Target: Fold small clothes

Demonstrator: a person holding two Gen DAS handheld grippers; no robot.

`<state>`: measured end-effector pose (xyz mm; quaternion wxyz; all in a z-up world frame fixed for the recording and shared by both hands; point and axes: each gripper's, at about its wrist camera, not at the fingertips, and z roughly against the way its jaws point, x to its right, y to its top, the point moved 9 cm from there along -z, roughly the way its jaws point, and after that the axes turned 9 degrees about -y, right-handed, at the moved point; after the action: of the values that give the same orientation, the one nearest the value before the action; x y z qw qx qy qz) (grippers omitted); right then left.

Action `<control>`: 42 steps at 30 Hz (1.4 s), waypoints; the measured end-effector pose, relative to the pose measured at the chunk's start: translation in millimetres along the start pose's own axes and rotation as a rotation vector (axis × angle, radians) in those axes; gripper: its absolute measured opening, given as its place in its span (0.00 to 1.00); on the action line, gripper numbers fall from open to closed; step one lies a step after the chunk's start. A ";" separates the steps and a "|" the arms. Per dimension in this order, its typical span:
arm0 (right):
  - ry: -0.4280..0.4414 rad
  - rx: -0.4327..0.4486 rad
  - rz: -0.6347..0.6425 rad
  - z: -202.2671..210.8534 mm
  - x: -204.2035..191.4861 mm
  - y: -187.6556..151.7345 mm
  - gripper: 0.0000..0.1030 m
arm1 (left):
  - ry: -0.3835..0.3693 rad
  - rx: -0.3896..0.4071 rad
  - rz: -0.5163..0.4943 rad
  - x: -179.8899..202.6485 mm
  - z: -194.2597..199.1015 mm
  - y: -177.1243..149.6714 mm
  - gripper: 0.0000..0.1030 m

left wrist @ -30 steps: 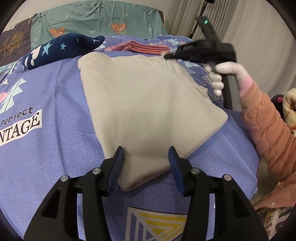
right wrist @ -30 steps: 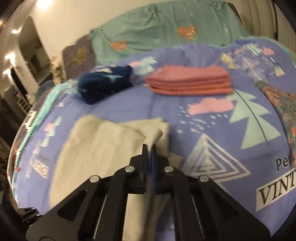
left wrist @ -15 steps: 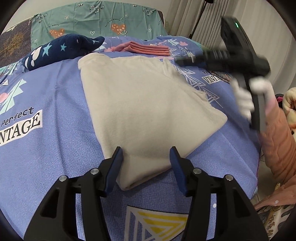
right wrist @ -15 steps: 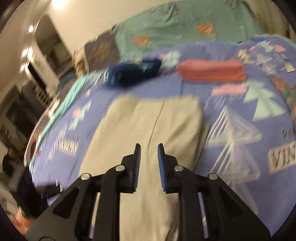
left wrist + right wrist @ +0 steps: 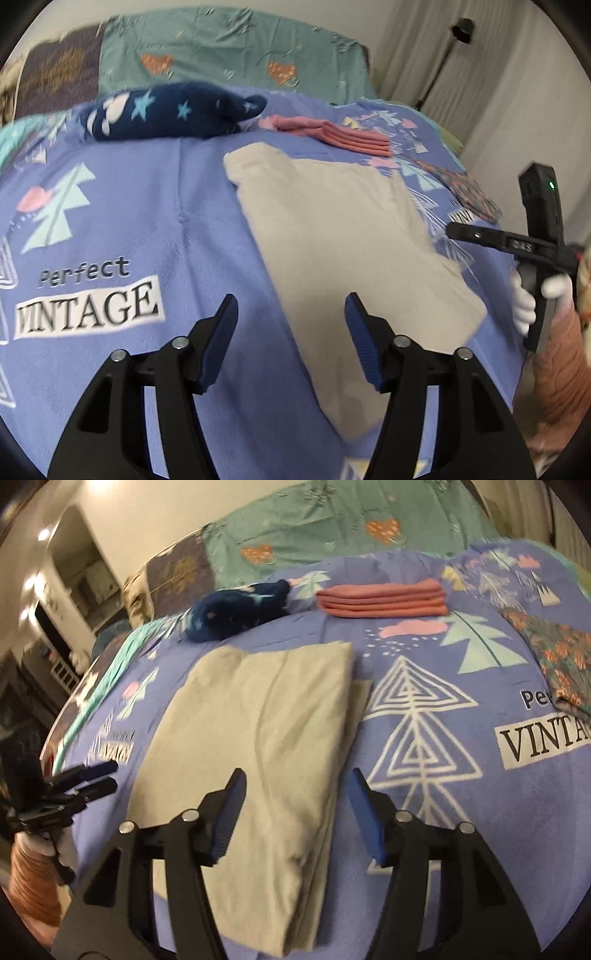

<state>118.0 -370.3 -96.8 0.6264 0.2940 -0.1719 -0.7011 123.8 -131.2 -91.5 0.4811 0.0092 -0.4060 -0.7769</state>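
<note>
A beige garment (image 5: 343, 236) lies folded flat on the blue bedspread (image 5: 147, 206). My left gripper (image 5: 291, 314) hovers over its near left edge. Its jaws are opening, with only the lying cloth and bedspread under the gap. My right gripper (image 5: 297, 786) hangs over the beige garment (image 5: 258, 731) near its front right edge. Its jaws are also opening and its pads press on nothing. Each gripper shows in the other's view: the right gripper (image 5: 453, 232) beside the garment's right side, the left gripper (image 5: 107, 773) at its left side. Both are held by gloved hands.
A folded pink stack (image 5: 384, 600) and a navy star-print bundle (image 5: 236, 614) lie beyond the garment. A floral cloth (image 5: 557, 661) lies at the right edge of the bed. Teal pillows (image 5: 229, 55) line the head end, with curtains and a lamp stand (image 5: 443, 59) behind.
The right gripper let go of the beige cloth's far corner, opened wide and drew back toward the near edge. The left gripper shifted left and widened slightly.
</note>
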 end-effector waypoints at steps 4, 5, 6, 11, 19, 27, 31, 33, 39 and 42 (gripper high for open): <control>0.054 -0.084 -0.110 -20.7 15.6 0.6 0.59 | -0.059 -0.062 0.073 -12.1 -27.2 5.4 0.59; 0.078 -0.108 -0.129 -27.1 17.0 -1.7 0.59 | -0.084 -0.067 0.078 -10.9 -31.6 7.3 0.59; 0.095 -0.123 -0.136 -31.4 17.0 -3.5 0.59 | -0.102 -0.072 0.076 -9.1 -35.6 7.8 0.59; 0.187 -0.147 -0.126 -46.7 8.7 -0.5 0.62 | -0.138 -0.090 0.075 -8.1 -58.0 18.1 0.59; 0.225 -0.167 -0.106 -62.3 2.7 16.0 0.61 | -0.152 -0.103 0.056 -8.3 -78.4 37.1 0.61; 0.234 -0.138 -0.064 -76.4 -2.8 28.7 0.58 | -0.163 -0.099 0.022 -8.1 -91.1 46.9 0.61; 0.216 -0.132 -0.051 -75.6 -2.6 29.6 0.52 | -0.165 -0.095 0.002 -7.4 -89.2 45.2 0.60; 0.218 -0.128 -0.041 -72.5 -2.9 28.0 0.49 | -0.164 -0.096 -0.010 -6.0 -87.0 44.1 0.56; 0.229 -0.163 -0.010 -64.4 0.1 18.0 0.46 | -0.172 -0.107 -0.037 -3.6 -81.4 37.6 0.54; 0.223 -0.175 0.026 -62.3 0.0 12.6 0.46 | -0.185 -0.110 -0.033 -4.1 -81.7 36.8 0.54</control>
<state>166.9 -364.4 -137.0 0.6738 0.3124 -0.0431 -0.6683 186.3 -186.6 -124.2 0.4285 -0.0823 -0.4052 -0.8034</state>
